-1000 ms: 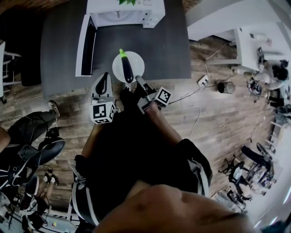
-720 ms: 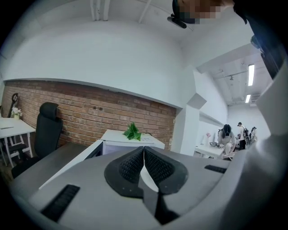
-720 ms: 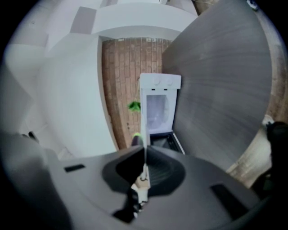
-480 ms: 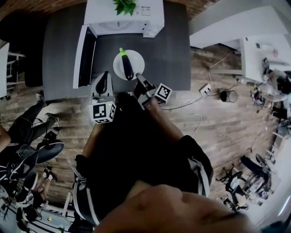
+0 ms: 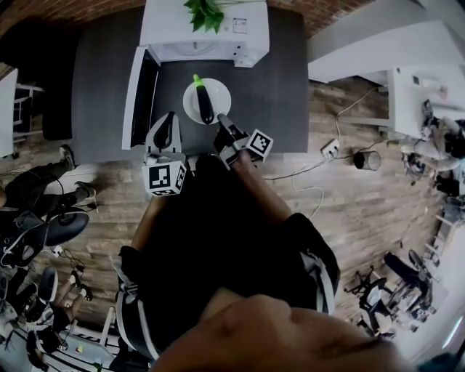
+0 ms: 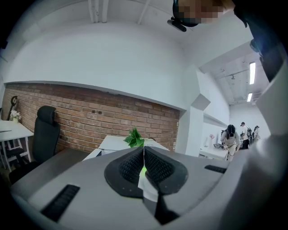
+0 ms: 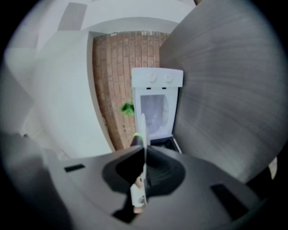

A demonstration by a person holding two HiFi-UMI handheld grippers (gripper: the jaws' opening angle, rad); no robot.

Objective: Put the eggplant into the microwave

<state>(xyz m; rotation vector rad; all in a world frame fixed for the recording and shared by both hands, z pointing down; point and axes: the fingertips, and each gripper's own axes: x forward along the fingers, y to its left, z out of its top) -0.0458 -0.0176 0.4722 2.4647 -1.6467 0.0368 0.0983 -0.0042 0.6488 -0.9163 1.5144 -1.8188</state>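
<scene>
A dark purple eggplant [image 5: 204,104] with a green stem lies on a white plate [image 5: 220,96] over the dark table [image 5: 269,87], just in front of the white microwave [image 5: 207,33]. The microwave's door [image 5: 136,94] hangs open to the left. My right gripper [image 5: 223,125] is shut on the plate's near rim. In the right gripper view that rim [image 7: 143,128] runs edge-on between the jaws of the right gripper [image 7: 145,150], with the green stem [image 7: 136,135] beside it and the microwave [image 7: 156,108] beyond. My left gripper [image 5: 168,123] [image 6: 144,152] hovers left of the plate, shut and empty.
A green plant [image 5: 205,13] stands on top of the microwave. A black office chair [image 5: 51,240] and a seated person's legs [image 5: 43,185] are at the left on the wood floor. Cables and a power strip [image 5: 330,149] lie right of the table, with white desks [image 5: 421,94] beyond.
Both grippers have moved toward the microwave. The plate with the eggplant has gone along in the right gripper and now sits closer to the microwave's opening.
</scene>
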